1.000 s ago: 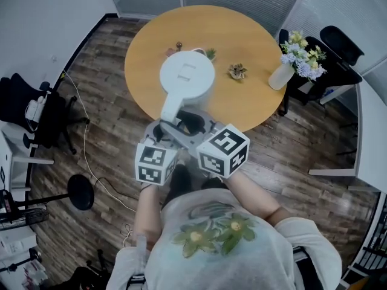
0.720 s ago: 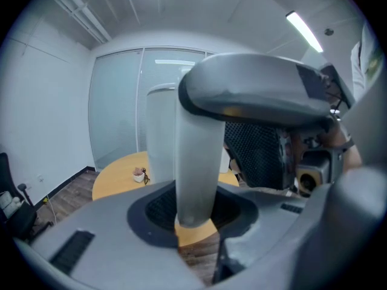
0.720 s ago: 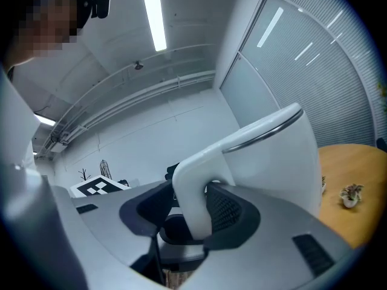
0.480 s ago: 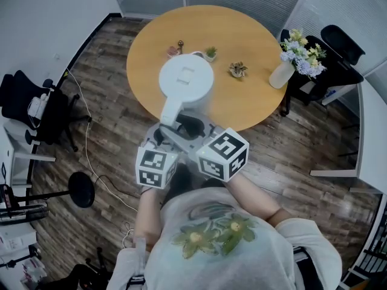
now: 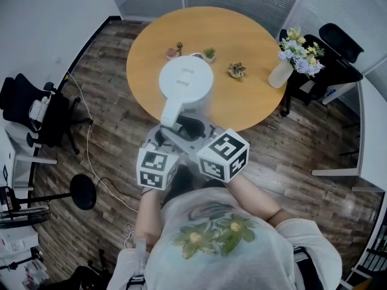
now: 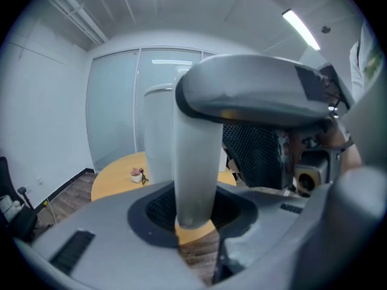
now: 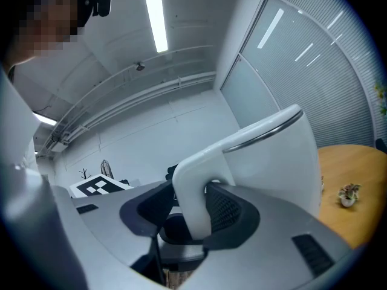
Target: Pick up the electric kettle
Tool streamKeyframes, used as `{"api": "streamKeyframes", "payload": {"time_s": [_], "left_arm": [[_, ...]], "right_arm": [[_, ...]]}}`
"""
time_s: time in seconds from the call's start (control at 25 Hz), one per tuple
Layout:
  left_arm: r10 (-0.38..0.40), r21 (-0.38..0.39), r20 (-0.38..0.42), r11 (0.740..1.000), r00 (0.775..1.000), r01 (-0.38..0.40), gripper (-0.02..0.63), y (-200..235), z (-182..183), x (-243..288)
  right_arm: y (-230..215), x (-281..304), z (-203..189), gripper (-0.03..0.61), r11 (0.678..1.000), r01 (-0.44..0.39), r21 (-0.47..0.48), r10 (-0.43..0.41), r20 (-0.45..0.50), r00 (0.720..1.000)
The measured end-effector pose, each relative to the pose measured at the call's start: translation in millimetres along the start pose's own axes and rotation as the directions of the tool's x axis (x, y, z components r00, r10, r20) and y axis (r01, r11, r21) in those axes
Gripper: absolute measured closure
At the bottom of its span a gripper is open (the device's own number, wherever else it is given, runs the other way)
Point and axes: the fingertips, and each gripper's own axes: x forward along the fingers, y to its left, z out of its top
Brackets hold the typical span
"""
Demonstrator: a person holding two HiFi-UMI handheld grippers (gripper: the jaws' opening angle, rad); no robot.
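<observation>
the white kettle (image 5: 185, 82) hung upright over the table (image 5: 242, 41) edge, handle (image 5: 171, 109) pointing back at the person (image 5: 211, 240); left hand-held gripper (image 6: 198, 165) and right hand-held gripper (image 7: 193, 216) both clenched the handle.

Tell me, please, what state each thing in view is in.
kettle: lid closed, held by its handle.
left gripper: shut on the kettle handle.
right gripper: shut on the kettle handle.
flower vase: upright on the table.
</observation>
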Motion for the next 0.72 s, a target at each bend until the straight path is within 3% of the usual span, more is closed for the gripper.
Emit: {"api": "streamKeyframes", "payload": {"time_s": [0.72], "left_arm": [[-0.006,0.007,0.003,1.0,1.0,0.006,0.495,-0.5,-1.3,0.0]], "right_arm": [[0.6,0.3,-1.9,0.4,1.0,-0.001,-0.01,0.0,-0.005,1.0]]}}
